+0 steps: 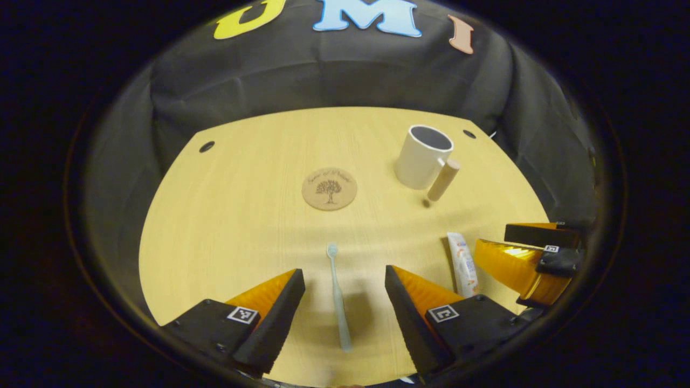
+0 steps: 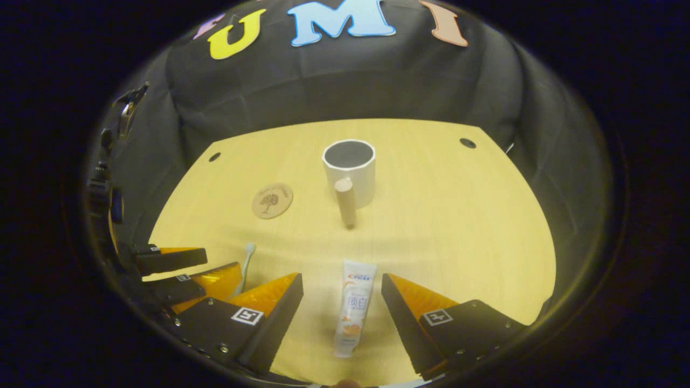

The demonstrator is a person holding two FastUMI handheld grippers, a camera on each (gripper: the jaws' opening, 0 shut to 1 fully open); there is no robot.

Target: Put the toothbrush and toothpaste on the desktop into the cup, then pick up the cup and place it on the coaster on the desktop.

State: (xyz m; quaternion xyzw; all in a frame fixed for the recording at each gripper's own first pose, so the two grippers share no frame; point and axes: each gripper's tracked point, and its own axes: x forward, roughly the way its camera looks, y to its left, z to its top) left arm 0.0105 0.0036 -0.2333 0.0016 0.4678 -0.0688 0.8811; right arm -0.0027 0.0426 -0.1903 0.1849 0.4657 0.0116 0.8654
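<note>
While both grippers hang low over the wooden desktop (image 1: 226, 215), nothing is gripped. Left gripper (image 1: 345, 293): fingers spread wide, toothbrush (image 1: 338, 299) lying flat btwn them, untouched, bristle end toward 12 o'clock. Right gripper (image 2: 342, 296): also wide open, toothpaste tube (image 2: 353, 307) flat btwn its fingers, no contact. In left gripper view the white cup (image 1: 421, 156) stands upright at approx 1 o'clock, wooden handle (image 1: 443, 179) pointing back toward the camera. Round coaster (image 1: 329, 188) w/ tree print sits at 12 o'clock, well apart from the cup, bare.
</note>
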